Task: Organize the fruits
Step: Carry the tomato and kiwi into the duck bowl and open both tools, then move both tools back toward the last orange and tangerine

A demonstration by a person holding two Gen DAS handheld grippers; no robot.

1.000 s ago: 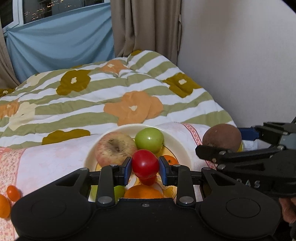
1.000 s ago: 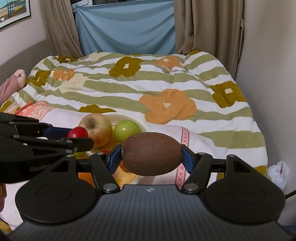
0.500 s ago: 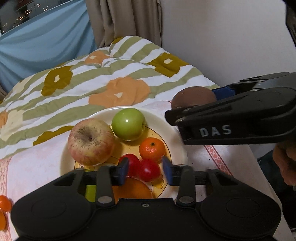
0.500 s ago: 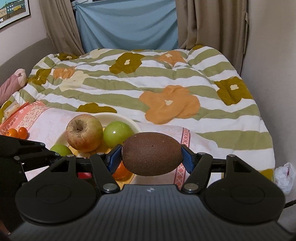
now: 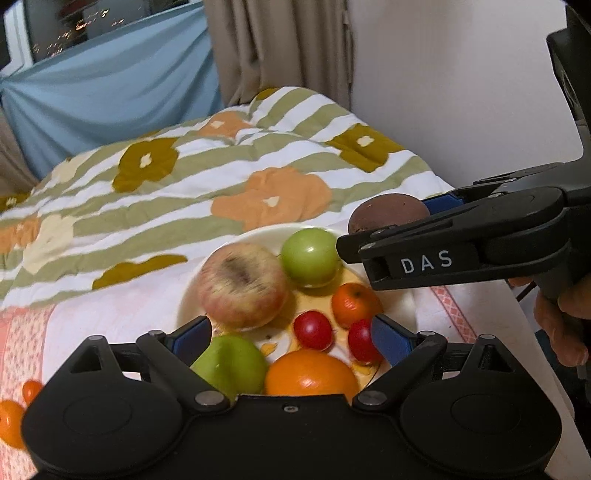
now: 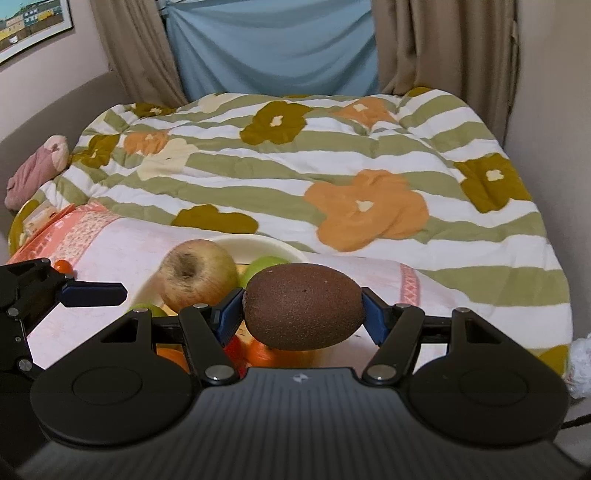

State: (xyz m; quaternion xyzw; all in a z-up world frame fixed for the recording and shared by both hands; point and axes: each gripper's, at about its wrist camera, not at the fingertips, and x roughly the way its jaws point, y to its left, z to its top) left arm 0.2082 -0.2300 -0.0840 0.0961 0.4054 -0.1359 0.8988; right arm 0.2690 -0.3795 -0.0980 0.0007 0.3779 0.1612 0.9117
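The left tool sits low at the frame's bottom, spread wide over the plate of fruit, gripping nothing. The right tool, level at centre frame, clamps a brown kiwi above the plate's right edge.

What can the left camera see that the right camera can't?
Only the left wrist view shows the two red cherry tomatoes whole, the small tangerine, the big orange and the open left gripper from behind, holding nothing. Only the right wrist view shows the pink plush toy, the picture on the wall and the whole kiwi squeezed in the right gripper. Both show the plate, the red-yellow apple, a round green fruit and the flowered quilt.
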